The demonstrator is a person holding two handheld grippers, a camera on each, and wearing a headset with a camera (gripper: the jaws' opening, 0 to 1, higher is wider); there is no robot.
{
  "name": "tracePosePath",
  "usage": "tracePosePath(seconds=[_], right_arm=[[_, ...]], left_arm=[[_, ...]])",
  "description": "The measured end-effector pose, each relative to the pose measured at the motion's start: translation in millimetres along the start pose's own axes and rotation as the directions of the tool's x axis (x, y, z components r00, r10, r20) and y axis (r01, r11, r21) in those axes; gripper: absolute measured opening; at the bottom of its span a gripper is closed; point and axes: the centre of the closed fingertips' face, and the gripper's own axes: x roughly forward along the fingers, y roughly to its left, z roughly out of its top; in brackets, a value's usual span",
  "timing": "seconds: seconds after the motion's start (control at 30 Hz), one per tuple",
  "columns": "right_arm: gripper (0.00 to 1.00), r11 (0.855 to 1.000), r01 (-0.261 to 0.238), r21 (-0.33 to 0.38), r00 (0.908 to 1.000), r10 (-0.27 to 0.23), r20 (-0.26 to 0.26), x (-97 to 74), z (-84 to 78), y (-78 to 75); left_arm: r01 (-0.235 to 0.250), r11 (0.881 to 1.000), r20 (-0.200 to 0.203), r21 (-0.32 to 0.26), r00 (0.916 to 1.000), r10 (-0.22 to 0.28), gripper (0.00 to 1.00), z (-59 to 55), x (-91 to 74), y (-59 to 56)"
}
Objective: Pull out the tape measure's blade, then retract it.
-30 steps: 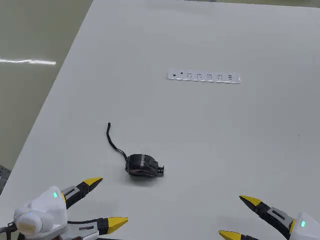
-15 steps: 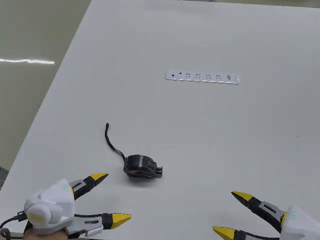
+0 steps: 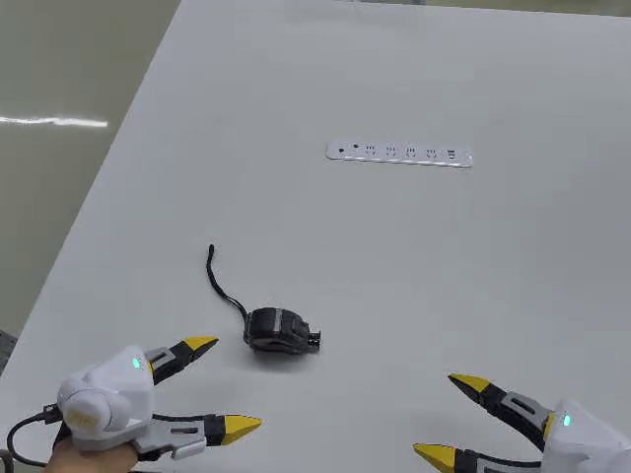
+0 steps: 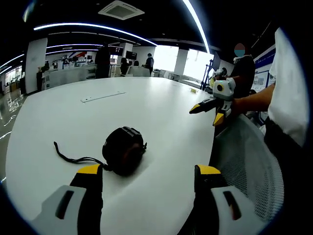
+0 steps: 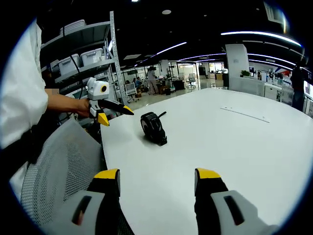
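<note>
A black tape measure (image 3: 278,330) lies on the white table (image 3: 394,246), its blade tip facing right and a black wrist cord (image 3: 222,281) trailing up and left. My left gripper (image 3: 219,385) is open at the near left, a short way below and left of the tape. In the left gripper view the tape measure (image 4: 123,149) sits just ahead of the left gripper (image 4: 149,170), toward its left fingertip. My right gripper (image 3: 452,418) is open at the near right, well apart from the tape. The right gripper view has the tape measure (image 5: 153,128) farther ahead of the right gripper (image 5: 157,175).
A white power strip (image 3: 398,155) lies flat farther back on the table. The table's left edge (image 3: 99,187) runs diagonally beside the floor. A mesh chair (image 4: 244,166) and the person's body stand at the near edge.
Both grippers have crept a little forward toward the tape measure. The tape measure has not moved on the table.
</note>
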Motion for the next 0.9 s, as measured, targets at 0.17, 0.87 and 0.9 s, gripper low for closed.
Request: tracePosePath(seconds=[0.17, 0.87, 0.9], right_arm=[[0.61, 1.0, -0.011, -0.011, 0.9999, 0.011, 0.002, 4.2, 2.0, -1.1], [0.59, 0.997, -0.068, -0.038, 0.9977, 0.068, -0.004, 18.8, 5.8, -11.3], [0.58, 0.997, -0.071, -0.042, 0.9975, 0.071, -0.005, 19.8, 6.1, -11.5]], left_arm=[[0.004, 1.0, 0.0, 0.015, 1.0, -0.004, 0.73, 3.2, 4.3, 4.5], [0.037, 0.997, -0.024, 0.074, 0.9991, -0.035, 0.7, 6.9, 21.8, 23.3], [0.036, 0.997, -0.023, 0.073, 0.9991, -0.034, 0.7, 6.8, 22.3, 24.8]])
